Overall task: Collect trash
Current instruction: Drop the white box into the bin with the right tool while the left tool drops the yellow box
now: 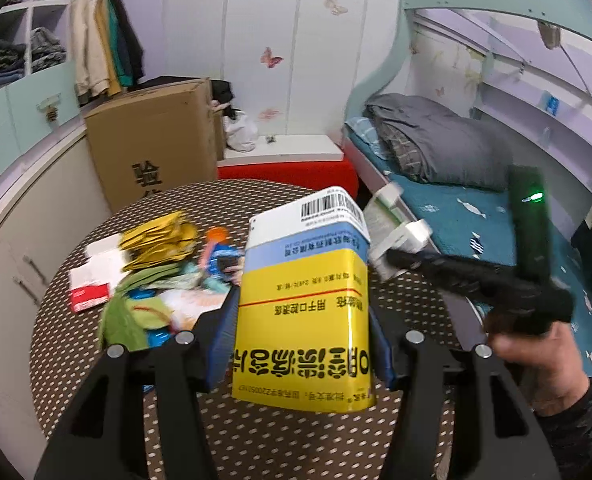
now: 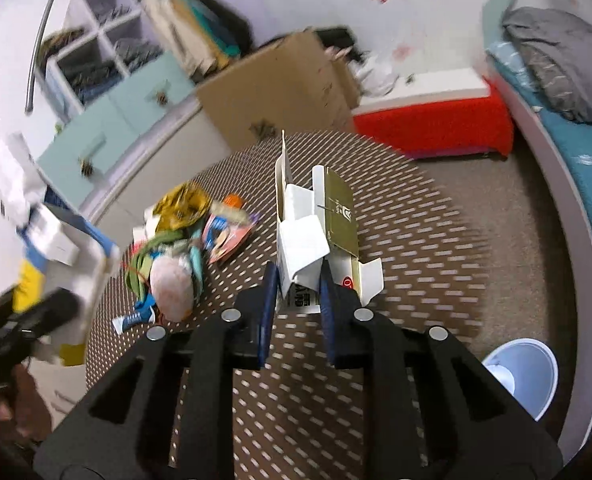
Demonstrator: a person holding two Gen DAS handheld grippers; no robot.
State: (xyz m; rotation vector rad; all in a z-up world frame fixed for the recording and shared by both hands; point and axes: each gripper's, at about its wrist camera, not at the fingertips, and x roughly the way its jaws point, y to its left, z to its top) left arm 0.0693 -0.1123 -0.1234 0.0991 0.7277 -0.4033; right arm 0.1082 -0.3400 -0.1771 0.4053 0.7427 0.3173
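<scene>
The yellow box, yellow and blue with a barcode on its white end, stands clamped between the blue pads of the left tool, lifted clear of the tabletop. The right tool is closed on an opened white-and-gold carton whose flaps stick out sideways; its pads press on the carton's lower part, also above the tabletop. In the left view that same carton shows just right of the box, at the tip of the right tool, with the person's hand behind it.

The remaining trash pile lies on the far left part of the round dotted tabletop: gold wrappers, green scraps, a red-and-white packet, an orange-capped item.

Beyond the tabletop stand a cardboard box and a red bench. A bed runs along the right. A pale blue bin stands on the floor by the bed.
</scene>
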